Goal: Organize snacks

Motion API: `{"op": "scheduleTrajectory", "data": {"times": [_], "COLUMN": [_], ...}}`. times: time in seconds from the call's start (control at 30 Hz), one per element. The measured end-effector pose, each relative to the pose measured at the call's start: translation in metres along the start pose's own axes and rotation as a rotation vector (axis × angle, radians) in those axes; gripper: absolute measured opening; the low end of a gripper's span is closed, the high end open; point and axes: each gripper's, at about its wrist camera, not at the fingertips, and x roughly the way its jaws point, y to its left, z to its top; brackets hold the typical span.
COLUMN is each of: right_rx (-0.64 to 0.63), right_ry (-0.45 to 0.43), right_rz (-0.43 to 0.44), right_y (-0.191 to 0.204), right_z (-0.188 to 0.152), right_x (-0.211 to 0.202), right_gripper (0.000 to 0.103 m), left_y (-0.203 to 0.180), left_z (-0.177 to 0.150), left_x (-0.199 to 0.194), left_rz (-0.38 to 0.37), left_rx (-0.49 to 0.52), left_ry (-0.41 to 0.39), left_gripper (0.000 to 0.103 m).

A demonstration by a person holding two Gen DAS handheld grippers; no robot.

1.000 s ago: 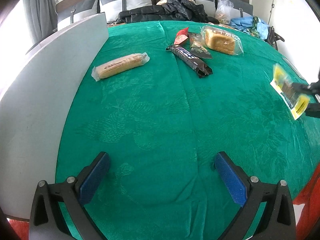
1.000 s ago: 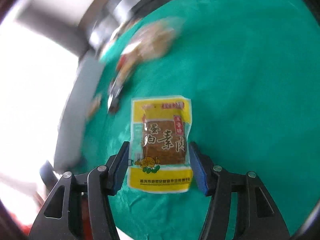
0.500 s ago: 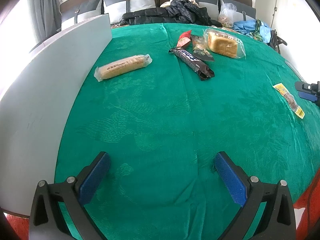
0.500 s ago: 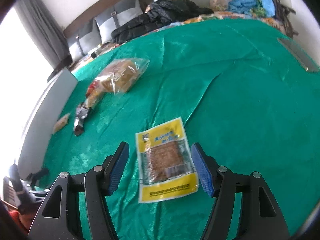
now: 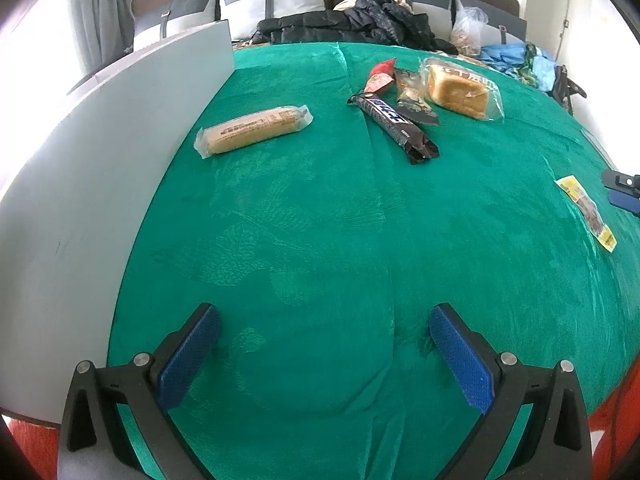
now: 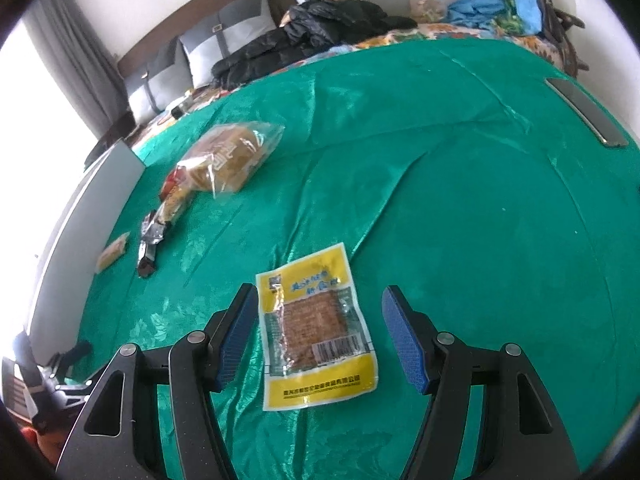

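Note:
A yellow snack packet [image 6: 316,328] lies flat on the green cloth [image 6: 460,220], barcode side up. My right gripper [image 6: 319,296] is open around it, and its blue pads [image 6: 236,336] do not touch it. In the left wrist view the same yellow packet [image 5: 588,210] and the right gripper [image 5: 622,196] sit at the far right edge. My left gripper [image 5: 323,314] is open over bare cloth with nothing between its fingers. Further back lie a long biscuit pack [image 5: 254,130], a dark chocolate bar [image 5: 394,126], a red packet [image 5: 379,76], a dark packet [image 5: 414,98] and bagged bread [image 5: 460,90].
A grey board [image 5: 100,160] stands upright along the cloth's left side. Dark jackets [image 5: 360,24], a plastic bag [image 5: 468,32] and blue clothes [image 5: 516,58] are piled at the back. A dark flat slab [image 6: 582,110] lies at the right edge.
The yellow packet, held up between the right gripper's fingers a second ago, now lies flat on the cloth. The right jaws stand wider and that view has swung. The left gripper has stayed put.

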Motion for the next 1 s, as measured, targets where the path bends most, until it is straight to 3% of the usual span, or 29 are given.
{"op": "scheduleTrajectory", "data": {"times": [0.27,0.33,0.57,0.67,0.77,0.83,0.87,0.9,1.0], "right_rx": [-0.02,-0.012,0.018,0.017,0.01,0.004,0.003,0.001,0.001], "right_ry": [-0.015,-0.016,-0.018,-0.016,-0.011,-0.009,-0.01,-0.009,-0.006], "right_rz": [0.024,0.03,0.041,0.037,0.032,0.029,0.029,0.028,0.028], "right_y": [0.0,-0.002,-0.01,-0.009,-0.007,-0.006,-0.006,-0.006,-0.006], "right_z": [0.01,0.012,0.016,0.016,0.015,0.014,0.014,0.014,0.015], "right_x": [-0.002,-0.002,-0.004,-0.003,-0.002,-0.001,-0.001,-0.001,0.001], "right_gripper": [0.069,0.069,0.069,0.069,0.069,0.069,0.069,0.069,0.069], "left_y": [-0.005,-0.011,-0.053,-0.063,-0.059,-0.053,-0.05,-0.049,-0.042], "left_z": [0.009,0.015,0.077,0.104,0.127,0.132,0.134,0.133,0.123], "left_x": [0.004,0.006,0.022,0.041,0.064,0.074,0.076,0.076,0.07], "left_rz": [0.027,-0.002,-0.042,0.006,0.031,0.022,0.018,0.011,-0.005], "left_rx": [-0.044,-0.038,0.055,0.069,0.017,-0.029,-0.041,-0.037,-0.034], "left_ry": [0.058,0.079,0.032,0.027,0.05,0.064,0.055,0.046,0.043], "left_gripper": [0.103,0.102,0.102,0.09,0.074,0.055,0.04,0.018,0.017]}}
